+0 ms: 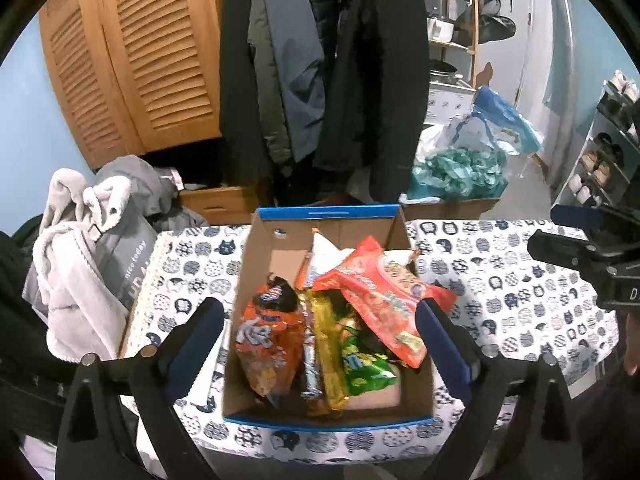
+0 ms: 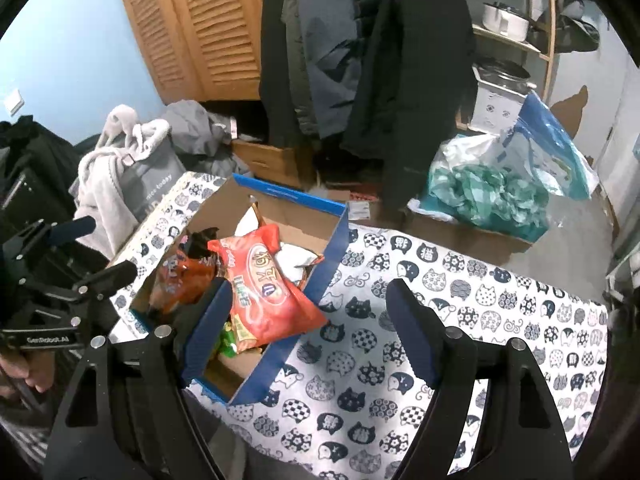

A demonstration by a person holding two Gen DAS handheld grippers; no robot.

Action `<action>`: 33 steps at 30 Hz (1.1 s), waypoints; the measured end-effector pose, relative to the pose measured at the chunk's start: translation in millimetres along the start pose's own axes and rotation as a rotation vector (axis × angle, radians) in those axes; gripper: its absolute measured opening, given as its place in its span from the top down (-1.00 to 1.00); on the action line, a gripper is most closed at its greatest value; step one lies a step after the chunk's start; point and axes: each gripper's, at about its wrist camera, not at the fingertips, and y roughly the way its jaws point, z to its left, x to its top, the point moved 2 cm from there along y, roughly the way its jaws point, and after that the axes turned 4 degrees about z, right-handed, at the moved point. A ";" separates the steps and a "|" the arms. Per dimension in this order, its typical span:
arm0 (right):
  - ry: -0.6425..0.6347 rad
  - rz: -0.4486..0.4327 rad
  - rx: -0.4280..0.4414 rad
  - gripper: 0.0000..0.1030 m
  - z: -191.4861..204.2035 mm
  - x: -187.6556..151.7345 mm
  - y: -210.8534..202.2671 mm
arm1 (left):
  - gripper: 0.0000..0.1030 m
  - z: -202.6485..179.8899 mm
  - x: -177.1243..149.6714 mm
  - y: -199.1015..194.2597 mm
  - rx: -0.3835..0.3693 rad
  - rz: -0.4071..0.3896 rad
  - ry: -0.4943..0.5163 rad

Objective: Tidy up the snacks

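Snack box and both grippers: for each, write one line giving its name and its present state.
Cardboard box: open-topped, filled with snacks, on the cat-print cloth.
Red snack bag: lying on top, tilted.
Orange snack bag: inside the box.
Left gripper: open, empty.
Right gripper: open, empty.

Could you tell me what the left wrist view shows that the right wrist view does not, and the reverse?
Only the left wrist view shows the shoe rack and the gold packet in the box. Only the right wrist view shows the wall switch and a hand holding the left gripper. Both show the snack box on the cat-print cloth, the red packet lying on top, and both grippers open and empty, including the right gripper.
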 end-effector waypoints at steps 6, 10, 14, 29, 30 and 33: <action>-0.001 -0.012 0.002 -0.52 -9.5 -9.1 -9.0 | -0.92 -15.2 1.8 -13.3 0.011 -0.038 0.027; 0.011 -0.009 0.000 -0.52 -17.6 -12.8 -8.5 | -0.93 -22.9 2.6 -18.9 -0.002 -0.048 0.035; 0.023 -0.005 0.004 -0.52 -23.0 -14.8 -7.6 | -0.93 -26.9 3.8 -19.5 -0.009 -0.048 0.038; 0.029 0.011 0.017 -0.52 -23.3 -15.9 -4.6 | -0.93 -30.6 2.7 -12.3 0.011 -0.033 0.060; 0.030 0.011 0.017 -0.52 -22.8 -15.9 -4.5 | -0.93 -30.4 2.7 -12.2 0.011 -0.034 0.060; 0.029 0.012 0.018 -0.52 -23.5 -15.8 -4.5 | -0.93 -30.0 2.7 -12.3 0.009 -0.033 0.059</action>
